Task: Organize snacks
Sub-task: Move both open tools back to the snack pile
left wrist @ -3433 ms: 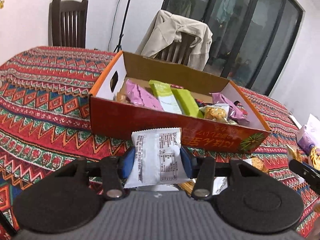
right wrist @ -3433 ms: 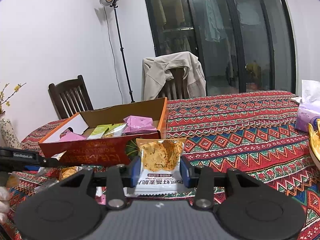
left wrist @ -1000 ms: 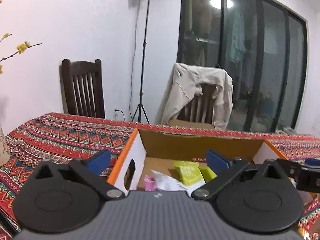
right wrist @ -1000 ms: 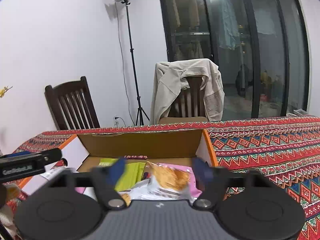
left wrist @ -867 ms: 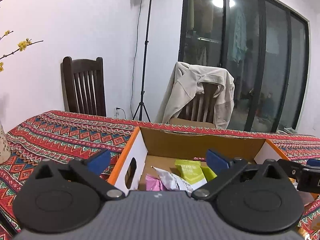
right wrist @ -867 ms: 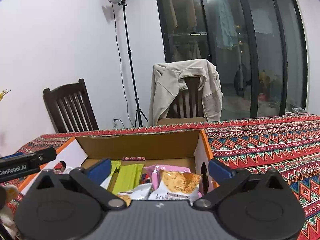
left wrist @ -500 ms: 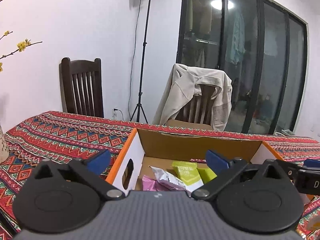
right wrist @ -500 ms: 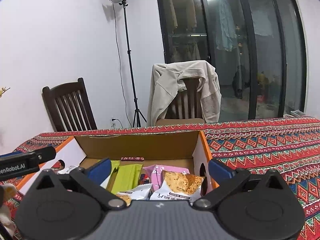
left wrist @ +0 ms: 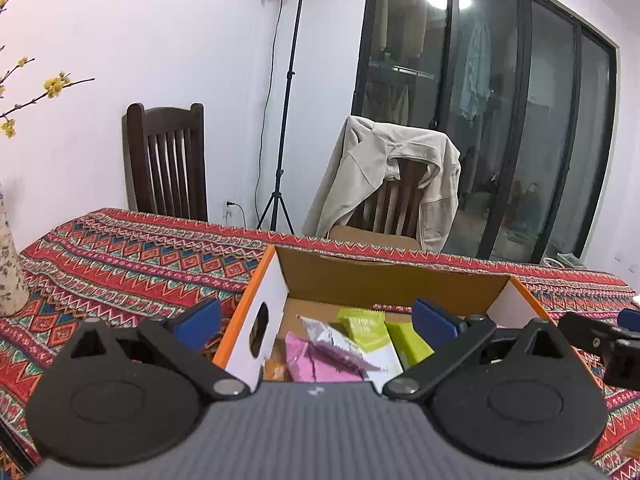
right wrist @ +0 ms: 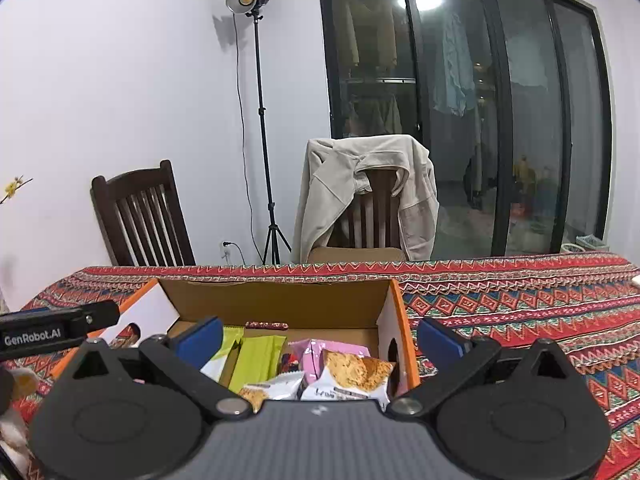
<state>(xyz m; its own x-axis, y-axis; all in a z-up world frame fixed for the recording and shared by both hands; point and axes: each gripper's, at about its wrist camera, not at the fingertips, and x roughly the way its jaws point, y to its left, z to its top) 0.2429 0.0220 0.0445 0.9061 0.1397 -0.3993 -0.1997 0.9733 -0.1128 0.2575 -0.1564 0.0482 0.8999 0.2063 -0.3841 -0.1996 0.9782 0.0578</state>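
Note:
An open cardboard box (left wrist: pixel 392 280) with orange edges stands on the patterned tablecloth and holds several snack packets. My left gripper (left wrist: pixel 316 318) is open and empty above the box's left part, over a silver-white packet (left wrist: pixel 332 342), a pink packet (left wrist: pixel 316 364) and green packets (left wrist: pixel 366 326). My right gripper (right wrist: pixel 320 338) is open and empty above the box's (right wrist: pixel 276 300) right part, over an orange-and-white snack packet (right wrist: pixel 352 376), a pink packet (right wrist: pixel 320 354) and green packets (right wrist: pixel 262 358). The left gripper's body shows at the left edge of the right wrist view (right wrist: pixel 52 328).
The table carries a red patterned cloth (left wrist: pixel 120 256). A dark wooden chair (left wrist: pixel 166 164) and a chair draped with a beige jacket (left wrist: pixel 384 176) stand behind it. A light stand (right wrist: pixel 260 120) is by the wall. A vase (left wrist: pixel 10 272) stands at the left.
Both grippers carried a packet to the box, opened and dropped it in. Since about a second ago they stay open above the box and have risen slightly.

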